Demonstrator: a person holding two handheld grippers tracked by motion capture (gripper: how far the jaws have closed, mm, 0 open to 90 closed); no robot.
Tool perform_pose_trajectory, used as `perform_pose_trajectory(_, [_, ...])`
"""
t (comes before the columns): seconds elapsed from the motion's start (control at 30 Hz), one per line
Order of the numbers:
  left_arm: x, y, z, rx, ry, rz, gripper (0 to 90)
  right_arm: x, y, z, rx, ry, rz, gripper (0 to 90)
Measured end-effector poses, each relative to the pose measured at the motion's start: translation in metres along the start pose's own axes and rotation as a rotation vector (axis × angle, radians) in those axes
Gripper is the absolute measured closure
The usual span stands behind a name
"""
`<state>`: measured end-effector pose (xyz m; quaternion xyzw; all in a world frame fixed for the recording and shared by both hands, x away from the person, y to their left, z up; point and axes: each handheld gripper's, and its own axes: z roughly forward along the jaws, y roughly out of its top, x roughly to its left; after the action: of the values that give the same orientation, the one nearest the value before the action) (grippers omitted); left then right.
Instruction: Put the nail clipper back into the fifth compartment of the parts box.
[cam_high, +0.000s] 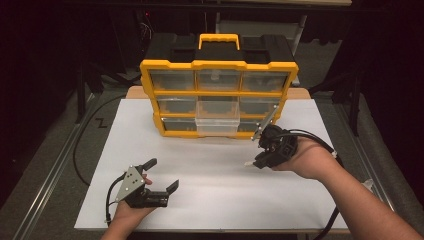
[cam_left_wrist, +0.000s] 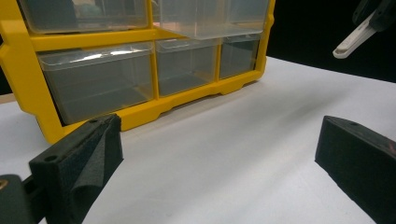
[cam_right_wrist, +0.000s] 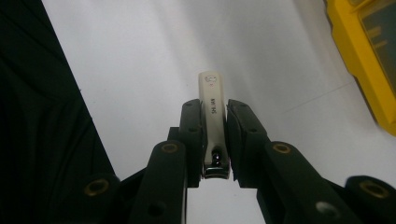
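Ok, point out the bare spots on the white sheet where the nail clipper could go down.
The white sheet is bare between the left gripper and right gripper, which is shut on the nail clipper, and along its near edge. It is crowded close under the yellow organizer, where the pulled-out drawer juts forward.

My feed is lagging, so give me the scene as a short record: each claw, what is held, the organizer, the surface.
left claw: open, holding nothing, low over the white sheet
right claw: shut on the nail clipper
nail clipper: white lever, metal end toward the camera
organizer: yellow frame, clear drawers, upright at the sheet's far edge
open drawer: middle column, pulled out
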<state>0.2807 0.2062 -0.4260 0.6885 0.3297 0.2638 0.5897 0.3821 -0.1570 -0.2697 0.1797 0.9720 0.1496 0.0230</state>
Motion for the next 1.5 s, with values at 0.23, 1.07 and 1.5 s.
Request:
perform_pose_trajectory(0.23, [0.000,0.000,0.000,-0.002,0.000,-0.003,1.4,-0.001,0.006,-0.009,-0.002,-0.010,-0.008,79.0])
perform_pose_trajectory(1.07, [0.003,-0.001,0.000,0.000,0.007,-0.004,1.2,-0.006,0.024,-0.034,-0.003,-0.035,-0.039,78.9])
perform_pose_trajectory(1.5, [0.003,-0.001,0.000,0.003,0.002,-0.001,1.2,-0.010,0.044,-0.059,-0.018,-0.050,-0.041,78.9])
